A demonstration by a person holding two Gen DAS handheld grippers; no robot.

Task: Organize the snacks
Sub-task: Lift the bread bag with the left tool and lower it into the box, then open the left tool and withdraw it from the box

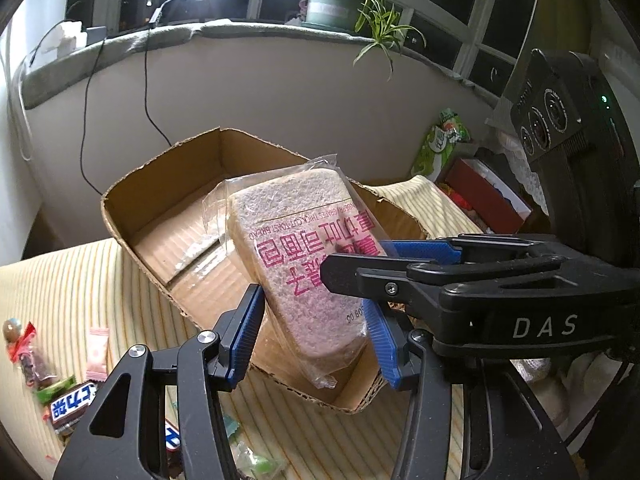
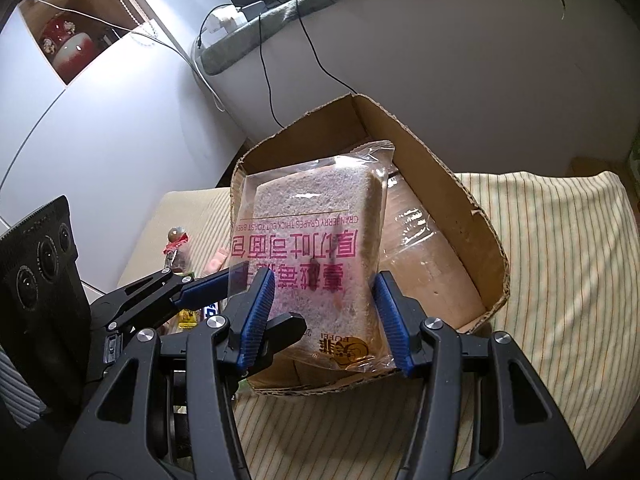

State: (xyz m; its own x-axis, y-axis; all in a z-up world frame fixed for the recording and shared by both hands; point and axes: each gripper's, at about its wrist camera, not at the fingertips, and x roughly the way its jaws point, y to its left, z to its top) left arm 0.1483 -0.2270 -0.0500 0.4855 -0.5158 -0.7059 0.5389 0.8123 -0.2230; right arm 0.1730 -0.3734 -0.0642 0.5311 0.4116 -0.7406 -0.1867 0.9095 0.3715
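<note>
A clear-wrapped bag of toast bread (image 1: 304, 248) with pink print is held tilted over an open cardboard box (image 1: 160, 184). My left gripper (image 1: 316, 336) has its blue pads on both sides of the bag's lower end. My right gripper (image 2: 326, 316) also closes on the bag (image 2: 316, 240) from the other side; it shows in the left wrist view (image 1: 400, 264) crossing from the right. The box (image 2: 452, 196) holds only a taped cardboard bottom under the bag.
The box stands on a yellow striped cloth (image 1: 60, 280). Loose candies and a chocolate bar (image 1: 68, 404) lie at the left. A green snack bag (image 1: 440, 148) and a red box (image 1: 488, 192) stand at the right. A wall, cables and a potted plant (image 1: 340, 4) lie behind.
</note>
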